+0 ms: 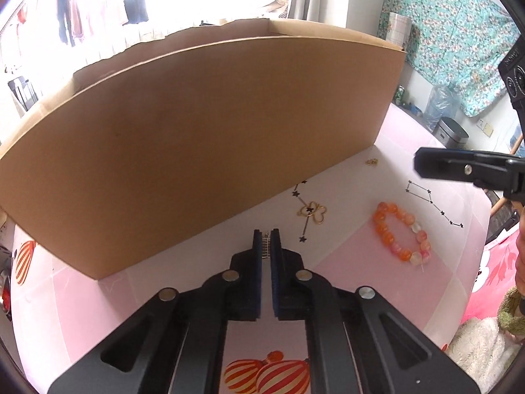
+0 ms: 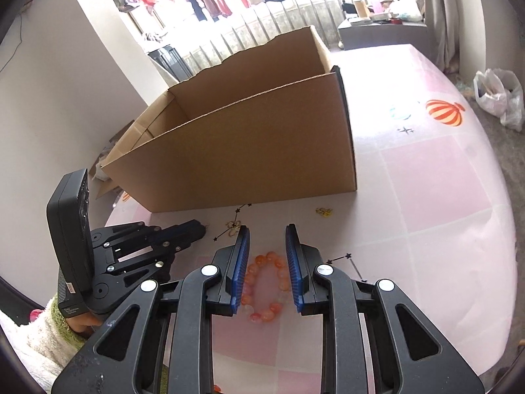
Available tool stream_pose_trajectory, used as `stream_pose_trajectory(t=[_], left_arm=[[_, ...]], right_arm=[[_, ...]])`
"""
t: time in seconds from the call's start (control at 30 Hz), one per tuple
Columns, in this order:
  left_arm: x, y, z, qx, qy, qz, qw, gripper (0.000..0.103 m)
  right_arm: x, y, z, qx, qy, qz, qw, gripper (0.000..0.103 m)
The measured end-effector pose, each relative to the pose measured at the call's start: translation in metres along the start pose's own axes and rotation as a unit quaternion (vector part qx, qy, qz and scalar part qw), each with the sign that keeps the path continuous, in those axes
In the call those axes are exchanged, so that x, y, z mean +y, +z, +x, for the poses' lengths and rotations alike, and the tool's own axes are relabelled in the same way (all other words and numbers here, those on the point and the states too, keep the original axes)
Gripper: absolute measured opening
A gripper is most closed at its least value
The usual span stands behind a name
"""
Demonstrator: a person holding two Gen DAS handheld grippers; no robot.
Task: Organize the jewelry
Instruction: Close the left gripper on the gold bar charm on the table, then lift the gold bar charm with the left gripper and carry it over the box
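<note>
My left gripper is shut on a small silver chain-like piece of jewelry, low over the table beside the cardboard box. A gold butterfly pendant lies just right of its tips. An orange bead bracelet rests on the pink cloth. In the right wrist view the right gripper is open, and the bracelet lies on the table between its blue pads, which do not press on it. The left gripper shows at the left, tips near the pendant.
The open box fills the far side of the table, its near wall tall. A tiny gold piece lies by the box's right corner. A white plastic bag sits beyond the table. A fuzzy white sleeve is at the lower left.
</note>
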State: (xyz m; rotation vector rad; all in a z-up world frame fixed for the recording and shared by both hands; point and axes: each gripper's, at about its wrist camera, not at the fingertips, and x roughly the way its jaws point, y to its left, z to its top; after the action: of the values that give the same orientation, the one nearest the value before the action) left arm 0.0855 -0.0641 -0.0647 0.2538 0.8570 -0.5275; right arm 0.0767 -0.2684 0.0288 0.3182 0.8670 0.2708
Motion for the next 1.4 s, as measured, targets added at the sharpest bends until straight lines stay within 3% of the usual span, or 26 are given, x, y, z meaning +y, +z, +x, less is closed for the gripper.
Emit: stream_pose_trajectory(t=[0.2, 0.5, 0.8, 0.9, 1.1, 1.4], left_arm=[[0.016, -0.007, -0.018, -0.010, 0.009, -0.023, 0.9996, 0.004], [0.025, -0.008, -0.022, -0.007, 0.010, -0.042, 0.9990, 0.004], [0.031, -0.008, -0.023, -0.012, 0.008, -0.046, 0.9988, 0.004], [0.034, -0.009, -0.025, -0.013, 0.008, -0.047, 0.9988, 0.004], [0.034, -0.010, -0.033, -0.022, 0.010, -0.050, 0.9985, 0.004], [0.033, -0.008, -0.056, -0.044, 0.008, -0.043, 0.9981, 0.004]], right_arm=[[-0.020, 0.005, -0.005, -0.005, -0.054, -0.009, 0.998, 0.026], [-0.010, 0.015, 0.029, 0.022, -0.073, -0.072, 0.994, 0.027], [-0.001, 0.010, 0.049, 0.032, -0.108, -0.117, 0.987, 0.019], [-0.001, 0.010, 0.049, 0.031, -0.114, -0.121, 0.986, 0.011], [-0.006, 0.008, 0.042, 0.028, -0.104, -0.106, 0.989, 0.000], [-0.028, 0.021, -0.004, -0.009, -0.035, -0.021, 0.999, 0.000]])
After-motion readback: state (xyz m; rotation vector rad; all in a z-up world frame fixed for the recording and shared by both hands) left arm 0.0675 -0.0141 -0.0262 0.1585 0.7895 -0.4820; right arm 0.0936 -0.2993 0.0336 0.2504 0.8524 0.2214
